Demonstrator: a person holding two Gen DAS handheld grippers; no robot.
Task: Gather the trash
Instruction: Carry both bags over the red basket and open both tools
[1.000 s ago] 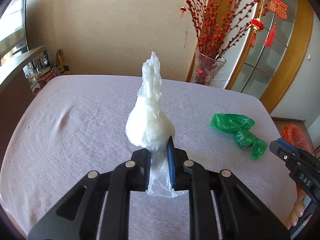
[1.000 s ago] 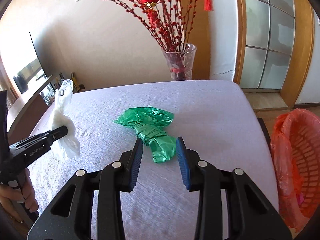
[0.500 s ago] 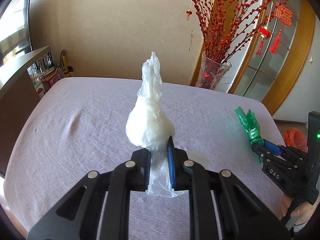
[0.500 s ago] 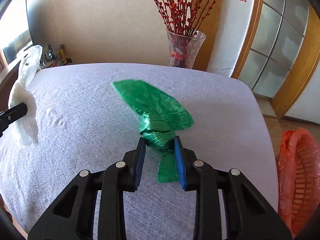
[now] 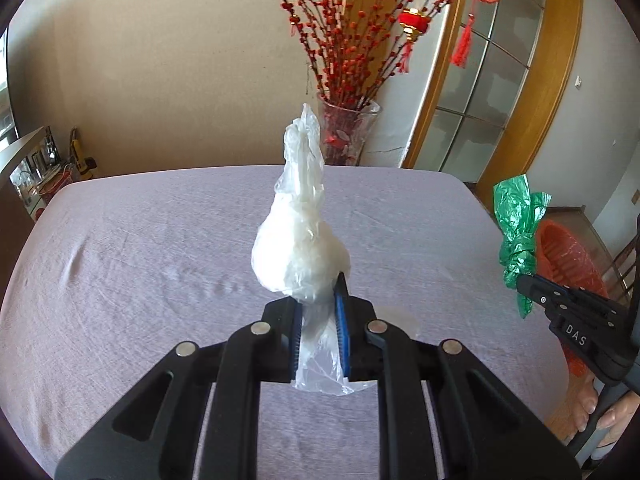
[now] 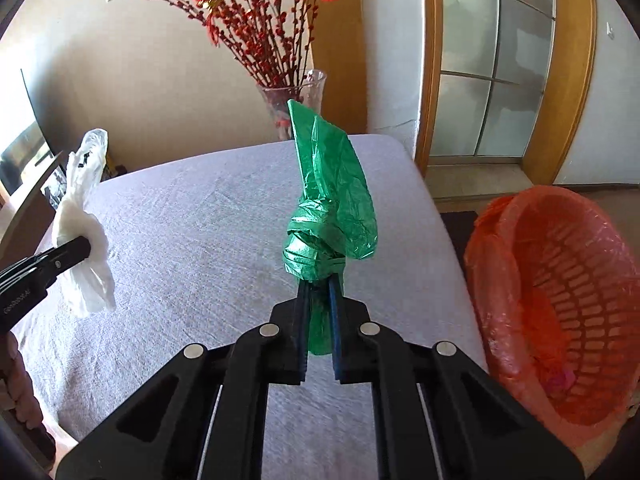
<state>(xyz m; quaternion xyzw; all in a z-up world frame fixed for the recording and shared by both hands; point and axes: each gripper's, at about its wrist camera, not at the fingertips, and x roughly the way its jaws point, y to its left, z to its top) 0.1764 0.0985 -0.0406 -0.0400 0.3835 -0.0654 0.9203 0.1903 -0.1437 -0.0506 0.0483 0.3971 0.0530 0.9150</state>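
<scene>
A knotted white plastic bag (image 5: 300, 248) stands up from my left gripper (image 5: 319, 300), which is shut on its lower part above the table. The same white bag (image 6: 82, 220) shows at the left edge of the right wrist view. A crumpled green plastic bag (image 6: 328, 216) is pinched at its knot by my right gripper (image 6: 320, 292), lifted off the cloth. In the left wrist view the green bag (image 5: 518, 228) hangs at the far right in the right gripper (image 5: 528, 284). An orange basket lined with an orange bag (image 6: 560, 292) stands beside the table's right edge.
The table carries a pale lilac cloth (image 5: 140, 260). A glass vase of red berry branches (image 5: 346, 132) stands at its far edge. A wood-framed glass door (image 6: 496, 80) is behind the basket. A shelf with small items (image 5: 36, 176) is at the left.
My right gripper closed on the green bag and lifted it off the cloth, carrying it toward the right. The left gripper kept the white bag and swung toward the right.
</scene>
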